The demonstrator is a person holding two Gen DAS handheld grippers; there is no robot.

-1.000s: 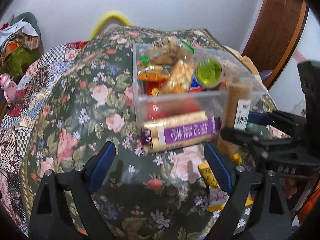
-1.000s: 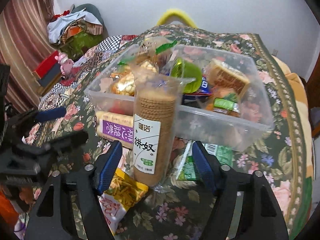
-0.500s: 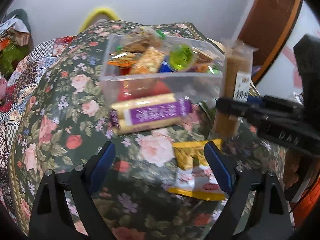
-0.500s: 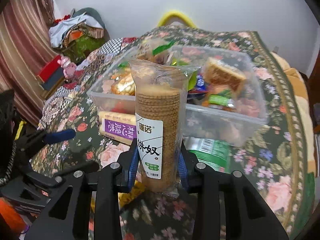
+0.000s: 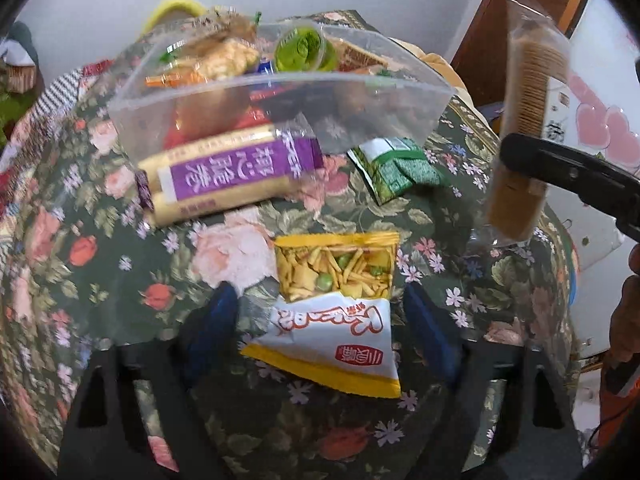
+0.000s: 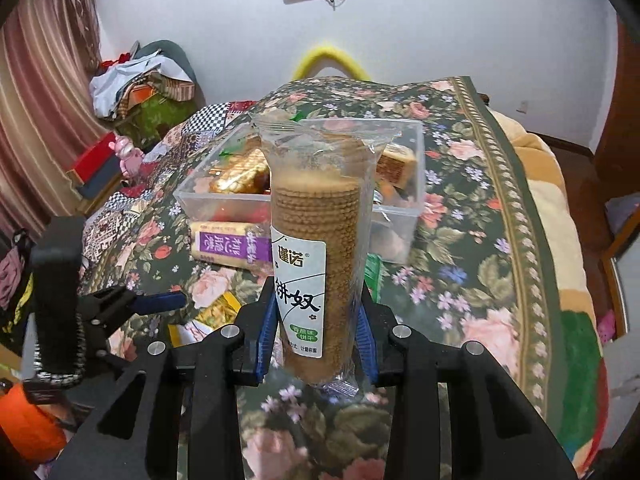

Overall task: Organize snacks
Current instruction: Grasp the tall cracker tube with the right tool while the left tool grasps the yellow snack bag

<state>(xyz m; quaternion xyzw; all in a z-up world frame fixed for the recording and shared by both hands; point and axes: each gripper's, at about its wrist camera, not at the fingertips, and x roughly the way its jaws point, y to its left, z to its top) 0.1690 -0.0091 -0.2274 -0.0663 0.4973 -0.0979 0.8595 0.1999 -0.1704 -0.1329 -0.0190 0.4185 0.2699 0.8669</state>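
Centre frame on the right wrist view, right gripper [image 6: 316, 336] has clamped the biscuit sleeve [image 6: 320, 248] and lifted it clear, bin-bound; left gripper [image 5: 320, 320], jaws wide and empty, now straddles the yellow snack bag [image 5: 332, 304].

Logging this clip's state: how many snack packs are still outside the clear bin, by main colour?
Purple and cream roll pack, lying on the cloth against the clear bin: 1
Green packet on the cloth: 1
Yellow and white bag between the left gripper fingers: 1
Tan cracker sleeve, held upright in the right gripper: 1
Total: 4
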